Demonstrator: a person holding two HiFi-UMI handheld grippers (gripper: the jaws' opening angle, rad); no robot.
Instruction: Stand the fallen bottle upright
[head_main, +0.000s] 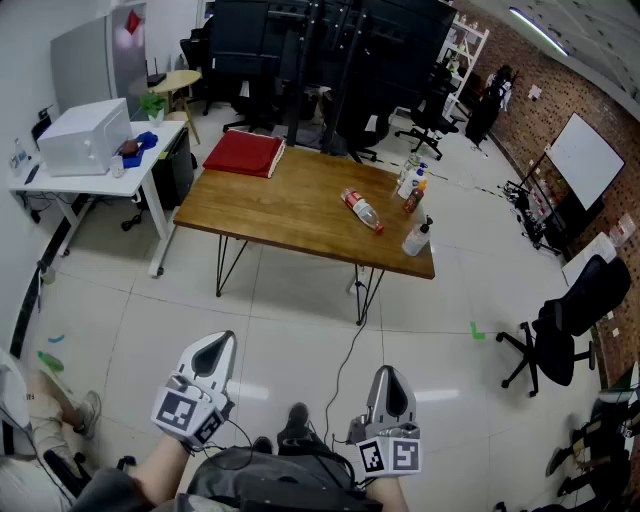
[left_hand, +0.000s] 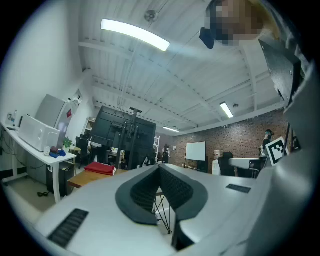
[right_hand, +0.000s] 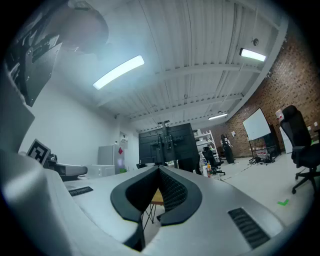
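- An open office with a white tiled floor (head_main: 280, 320), a brick wall on the right and black office chairs (head_main: 560, 335) around the edges. The person stands on bare floor, well apart from the furniture.
- A wooden worktop (head_main: 280, 215) on thin black legs stands mid-room and carries the task's things. Nothing on it is within reach from here, so I judge the task has not begun and an approach comes first.
- A white desk (head_main: 100, 175) at the left bears a white box-like appliance (head_main: 85, 135); it plays no part.
- The left gripper (head_main: 222, 342) and right gripper (head_main: 386, 374) are held low, close to the body and about level, aimed roughly at the worktop. That looks like a carrying pose, not a reach.
- In the left gripper view the fingers (left_hand: 142, 192) are pressed together with nothing between them. The right gripper view shows its fingers (right_hand: 172, 192) likewise closed and empty.
- A folded red item (head_main: 243, 153) lies flat at the worktop's far left corner.
- The fallen bottle (head_main: 361, 210) is clear with a red cap. It lies on its side right of the worktop's centre, apart from everything else, leaving room either side of it.
- A cluster of upright bottles (head_main: 412, 185) stands at the far right edge, one of them brownish.
- A pump bottle (head_main: 417, 238) stands upright at the near right corner.
- How full any of them is, is too small to tell.
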